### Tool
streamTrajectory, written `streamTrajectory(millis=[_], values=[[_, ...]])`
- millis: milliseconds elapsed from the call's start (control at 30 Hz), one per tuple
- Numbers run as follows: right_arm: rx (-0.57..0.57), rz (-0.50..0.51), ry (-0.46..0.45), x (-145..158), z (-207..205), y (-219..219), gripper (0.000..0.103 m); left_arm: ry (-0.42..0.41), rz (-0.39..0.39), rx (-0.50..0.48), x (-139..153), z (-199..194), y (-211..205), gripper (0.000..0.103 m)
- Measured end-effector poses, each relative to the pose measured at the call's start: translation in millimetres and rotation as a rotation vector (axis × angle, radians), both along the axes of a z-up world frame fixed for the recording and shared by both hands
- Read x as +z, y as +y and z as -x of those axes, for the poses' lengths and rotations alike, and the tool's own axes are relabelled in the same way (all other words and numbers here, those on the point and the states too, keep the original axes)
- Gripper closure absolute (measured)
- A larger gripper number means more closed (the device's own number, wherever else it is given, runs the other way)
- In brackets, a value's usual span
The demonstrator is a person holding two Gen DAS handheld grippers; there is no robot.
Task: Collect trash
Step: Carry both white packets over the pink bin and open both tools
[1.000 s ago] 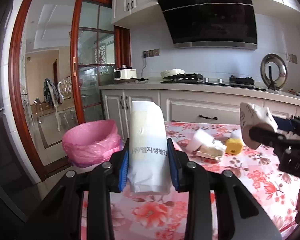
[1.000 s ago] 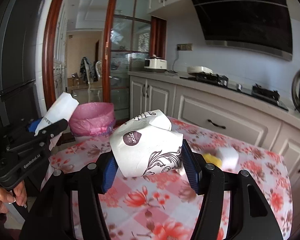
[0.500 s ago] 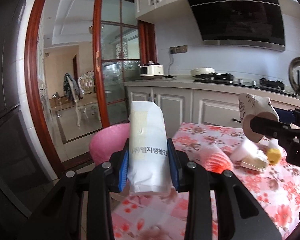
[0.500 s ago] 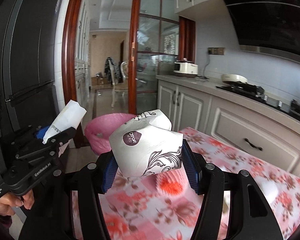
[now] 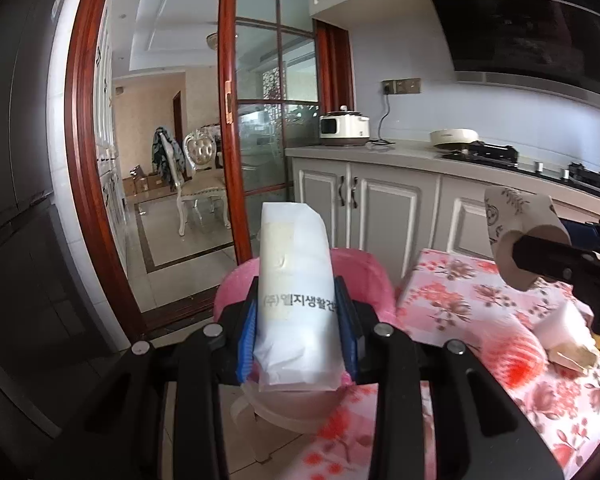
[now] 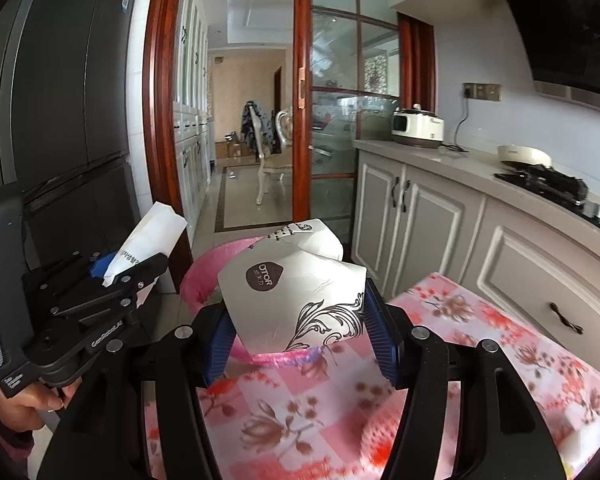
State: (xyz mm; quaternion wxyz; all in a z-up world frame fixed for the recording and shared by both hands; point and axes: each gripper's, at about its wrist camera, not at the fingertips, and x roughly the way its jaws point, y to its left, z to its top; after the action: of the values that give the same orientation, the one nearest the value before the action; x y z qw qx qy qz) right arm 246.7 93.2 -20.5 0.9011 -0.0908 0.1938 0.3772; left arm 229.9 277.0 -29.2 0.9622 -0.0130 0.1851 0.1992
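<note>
My left gripper is shut on a white packet with Korean print and holds it upright over the pink-lined trash bin. My right gripper is shut on a crushed white paper cup with black scrollwork, just in front of the same bin. The left gripper and its packet show at the left of the right wrist view. The cup shows at the right of the left wrist view.
The table has a pink floral cloth. More trash lies on it: a red-pink foam net and white scraps. Grey cabinets run along the right. A dark fridge stands left, a doorway beyond.
Both grippers have swung left, away from the table's middle and toward the pink bin, which now sits directly behind each held item. Both grips are unchanged.
</note>
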Motion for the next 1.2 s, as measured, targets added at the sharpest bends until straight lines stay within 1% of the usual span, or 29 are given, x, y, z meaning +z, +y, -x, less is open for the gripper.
streamTrajectory(millis=[167, 300, 400, 567, 767, 1100, 1167, 1200], values=[[0.042, 0.016, 0.012, -7.4, -21.5, 26.7, 0.046, 0.009, 0.006, 0.024, -2.8, -26.1, 30.7, 0.07], [0.07, 0.024, 0.021, -12.6, -38.9, 45.7, 0.046, 0.015, 0.045, 0.018, -6.9, -46.7, 56.7, 0.069], [0.083, 0.026, 0.039, -18.1, -53.8, 58.2, 0.046, 0.033, 0.05, 0.019, -12.5, -61.5, 71.2, 0.069], [0.105, 0.039, 0.071, -29.0, -75.6, 80.9, 0.046, 0.068, 0.06, 0.028, -26.6, -80.9, 86.9, 0.069], [0.123, 0.064, 0.083, -42.4, -93.9, 104.7, 0.046, 0.078, 0.087, 0.042, -39.9, -89.8, 101.9, 0.069], [0.129, 0.081, 0.11, -62.9, -121.6, 123.6, 0.044, 0.09, 0.111, 0.046, -57.4, -105.4, 120.1, 0.067], [0.145, 0.074, 0.124, -67.4, -126.6, 126.5, 0.043, 0.093, 0.12, 0.047, -59.8, -109.8, 123.4, 0.066], [0.145, 0.077, 0.126, -68.5, -129.0, 127.9, 0.041, 0.092, 0.124, 0.046, -60.3, -112.3, 124.6, 0.063]])
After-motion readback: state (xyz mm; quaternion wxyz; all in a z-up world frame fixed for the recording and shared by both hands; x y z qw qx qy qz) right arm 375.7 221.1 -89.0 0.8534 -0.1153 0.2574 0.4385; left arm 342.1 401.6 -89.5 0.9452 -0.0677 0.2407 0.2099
